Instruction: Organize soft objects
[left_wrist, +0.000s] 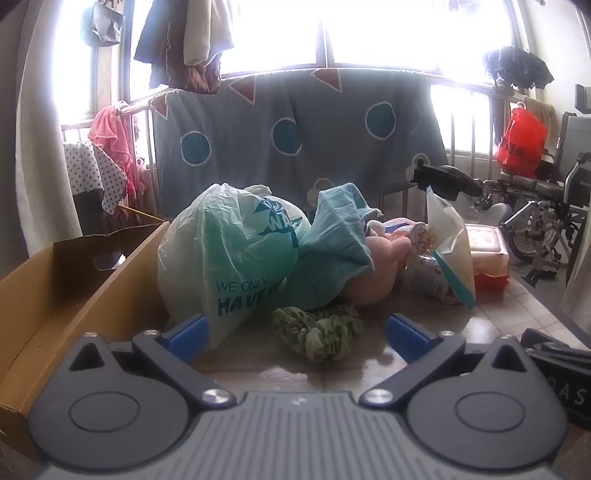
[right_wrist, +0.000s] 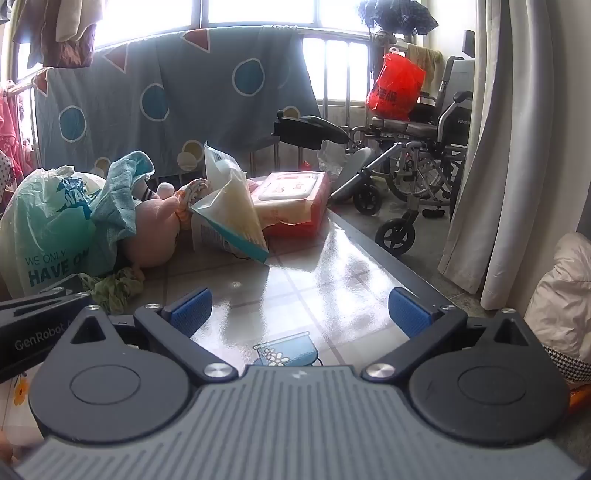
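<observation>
both grippers stand wide and empty. the green scrunchie (left_wrist: 317, 332) lies on the table (left_wrist: 498, 306) just ahead of the left gripper (left_wrist: 297, 334), between its fingers, long axis crosswise; the right gripper (right_wrist: 299, 314) sits farther off, so left looks nearer.

A lived-in home, by a sunny window

We see a patterned bedsheet (right_wrist: 166, 96) drying over the window railing, clothes (left_wrist: 184, 40) hanging above it, a wheelchair (right_wrist: 417, 155) to its right, and a tiled table (right_wrist: 332, 266) in front, cluttered with household things.
</observation>
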